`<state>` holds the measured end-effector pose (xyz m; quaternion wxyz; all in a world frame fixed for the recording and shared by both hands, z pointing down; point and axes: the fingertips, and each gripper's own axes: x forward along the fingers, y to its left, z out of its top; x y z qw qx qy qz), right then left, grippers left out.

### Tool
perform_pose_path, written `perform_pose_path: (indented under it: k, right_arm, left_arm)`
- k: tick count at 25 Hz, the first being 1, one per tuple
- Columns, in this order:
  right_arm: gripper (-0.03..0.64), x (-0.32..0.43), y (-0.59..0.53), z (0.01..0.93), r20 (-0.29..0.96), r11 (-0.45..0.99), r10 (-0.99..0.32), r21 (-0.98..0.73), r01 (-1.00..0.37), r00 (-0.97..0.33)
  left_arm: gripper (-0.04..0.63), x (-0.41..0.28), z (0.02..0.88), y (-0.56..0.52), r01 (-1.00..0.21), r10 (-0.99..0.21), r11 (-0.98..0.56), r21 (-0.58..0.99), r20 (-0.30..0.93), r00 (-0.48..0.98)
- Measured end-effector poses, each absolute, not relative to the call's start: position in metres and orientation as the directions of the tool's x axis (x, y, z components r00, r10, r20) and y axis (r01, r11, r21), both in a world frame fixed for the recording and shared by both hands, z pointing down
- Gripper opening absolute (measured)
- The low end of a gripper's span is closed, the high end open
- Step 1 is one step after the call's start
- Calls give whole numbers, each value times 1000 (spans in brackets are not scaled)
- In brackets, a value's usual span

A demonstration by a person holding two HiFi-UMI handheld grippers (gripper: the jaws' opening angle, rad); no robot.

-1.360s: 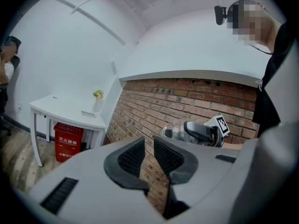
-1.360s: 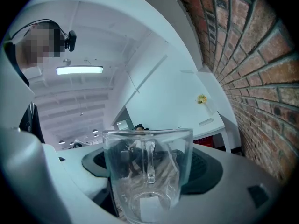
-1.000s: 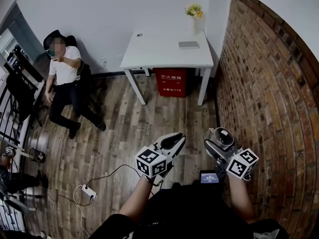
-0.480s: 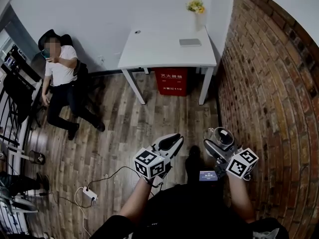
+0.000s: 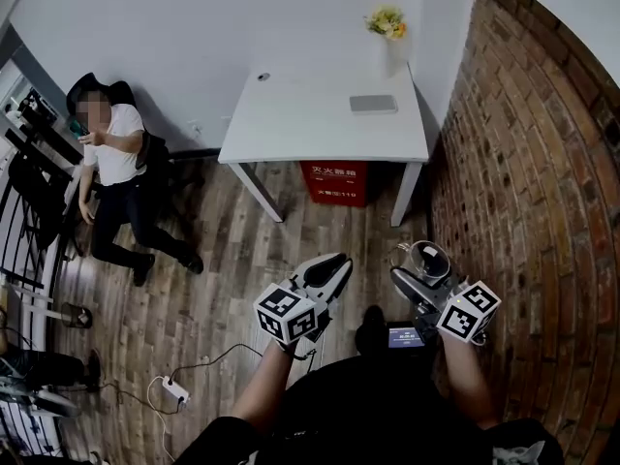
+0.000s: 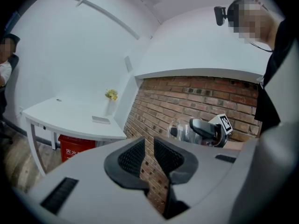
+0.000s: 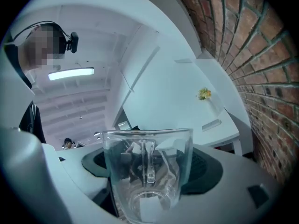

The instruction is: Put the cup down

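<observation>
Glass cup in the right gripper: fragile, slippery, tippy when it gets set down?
The clear glass cup looks rigid but breakable, so land it softly. Its smooth wall between the right gripper's jaws could slip. Straight sides and a broad base suggest it will probably stand, not roll, on the white table.

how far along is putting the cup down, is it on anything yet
Done: the glass cup is gripped between the right gripper's fingers. In hand: it hangs in the air over the wooden floor, short of the white table, touching no surface. To do: reach a surface, most likely that table, set it down and open the fingers. The left gripper holds nothing.
</observation>
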<state>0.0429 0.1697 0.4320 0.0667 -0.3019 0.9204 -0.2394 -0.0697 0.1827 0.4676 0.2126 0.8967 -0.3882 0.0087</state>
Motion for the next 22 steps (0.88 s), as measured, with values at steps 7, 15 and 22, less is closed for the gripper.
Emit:
perform_pose_path:
  k: [7,15,22]
  right_arm:
    - [417,60,77,429,16,706,-576,-494,-507,-817]
    - [417,70,15,437,32,690,-576,-516,-507,-817]
    - [417,65,-22,447,48,677,-580,-526,-514,-813]
  left_arm:
    - [67,-51,459,90,-710,-702,-605,360,179,689]
    - [66,-56,466,32,-739,-726,-566,366,204,657]
    - [66,-58,479,-10,-729,-711,-565,386,220,668]
